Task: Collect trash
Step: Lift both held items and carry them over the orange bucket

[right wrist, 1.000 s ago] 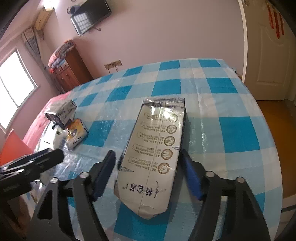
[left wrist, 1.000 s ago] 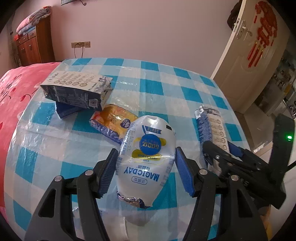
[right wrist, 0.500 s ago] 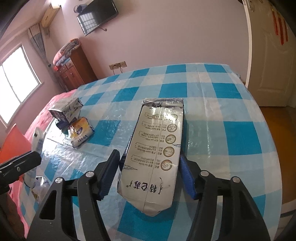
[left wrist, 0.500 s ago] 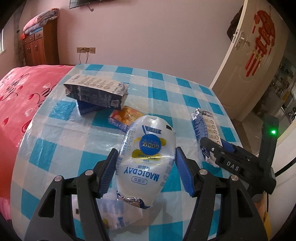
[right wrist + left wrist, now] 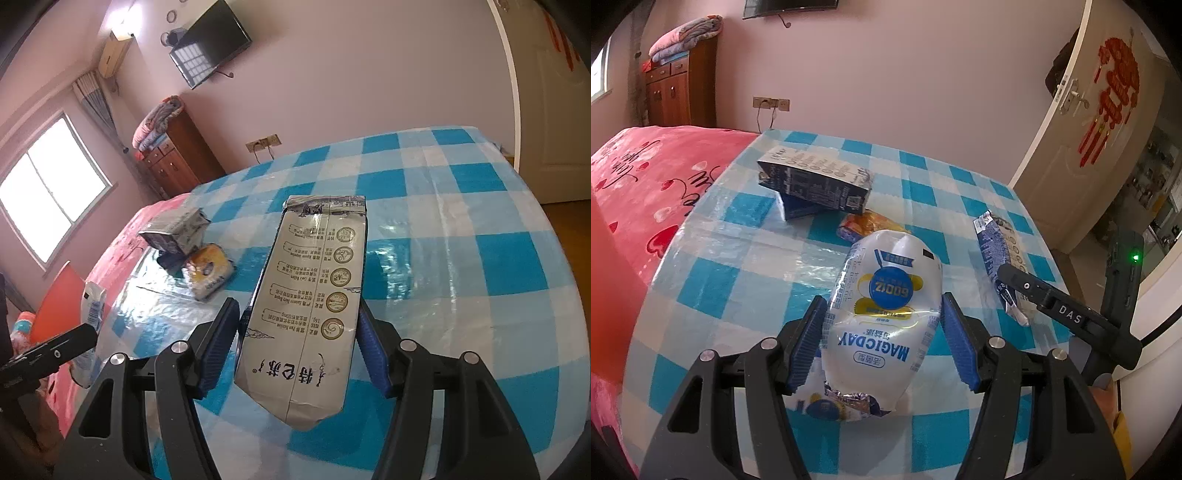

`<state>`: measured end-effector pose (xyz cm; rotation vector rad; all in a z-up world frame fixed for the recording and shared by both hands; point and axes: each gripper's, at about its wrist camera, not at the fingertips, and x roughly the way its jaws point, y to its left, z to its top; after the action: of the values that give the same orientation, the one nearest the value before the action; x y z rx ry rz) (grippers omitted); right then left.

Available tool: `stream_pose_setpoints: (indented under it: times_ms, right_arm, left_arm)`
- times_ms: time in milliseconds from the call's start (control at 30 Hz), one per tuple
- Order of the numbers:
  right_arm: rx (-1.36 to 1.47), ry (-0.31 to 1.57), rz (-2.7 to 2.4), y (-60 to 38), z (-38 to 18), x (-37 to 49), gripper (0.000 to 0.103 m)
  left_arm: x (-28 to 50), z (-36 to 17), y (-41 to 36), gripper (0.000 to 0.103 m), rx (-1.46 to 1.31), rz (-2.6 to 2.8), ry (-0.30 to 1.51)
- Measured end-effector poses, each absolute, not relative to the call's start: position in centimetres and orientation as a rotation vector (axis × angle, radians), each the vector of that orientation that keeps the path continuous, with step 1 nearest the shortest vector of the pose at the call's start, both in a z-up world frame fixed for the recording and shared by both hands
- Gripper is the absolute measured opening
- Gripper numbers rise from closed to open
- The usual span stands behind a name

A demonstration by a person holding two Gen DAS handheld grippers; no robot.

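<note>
Now, through the left wrist camera, the left gripper (image 5: 882, 343) fills the lower middle of the frame and grips a white milk pouch (image 5: 884, 321), its blue pads (image 5: 809, 343) pressing on the pouch's sides. The pouch appears lifted off the checked tablecloth (image 5: 713, 284), with another small wrapper (image 5: 827, 406) lying under it near the bottom. Toward the upper left lie two stacked dark cartons (image 5: 812, 184), and just right of them an orange snack bag (image 5: 864, 225). At the right edge a grey milk bag (image 5: 997, 251) lies with the right gripper's black body over its near end.

Through the right wrist camera, the right gripper (image 5: 295, 347) sits at the lower middle, clamped on that grey milk bag (image 5: 314, 295), which runs up the centre of the frame. Its jaws have drawn in against the bag's sides. At the left are the cartons (image 5: 173, 230) and the orange snack bag (image 5: 208, 271), and the white pouch (image 5: 92, 306) shows at the far left edge.

What could go wrong, I judge: both packs are soft and slick, so either may slide out if tilted, and the long grey bag, held near one end, may sag and drag on the cloth. No bin is in view, so where the trash goes cannot be told.
</note>
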<state>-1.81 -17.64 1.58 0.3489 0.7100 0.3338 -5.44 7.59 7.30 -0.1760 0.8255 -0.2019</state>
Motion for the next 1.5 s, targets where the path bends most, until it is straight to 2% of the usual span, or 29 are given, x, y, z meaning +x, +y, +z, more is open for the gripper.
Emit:
stream_pose_setpoints:
  times_ms: [1500]
  right_arm:
    - [0.33,0.785,0.578,-3.9,6.2,-7.1,0.063]
  left_arm:
    - [-12.0,9.4,18.9,0.064,-0.24,-0.134,0.683]
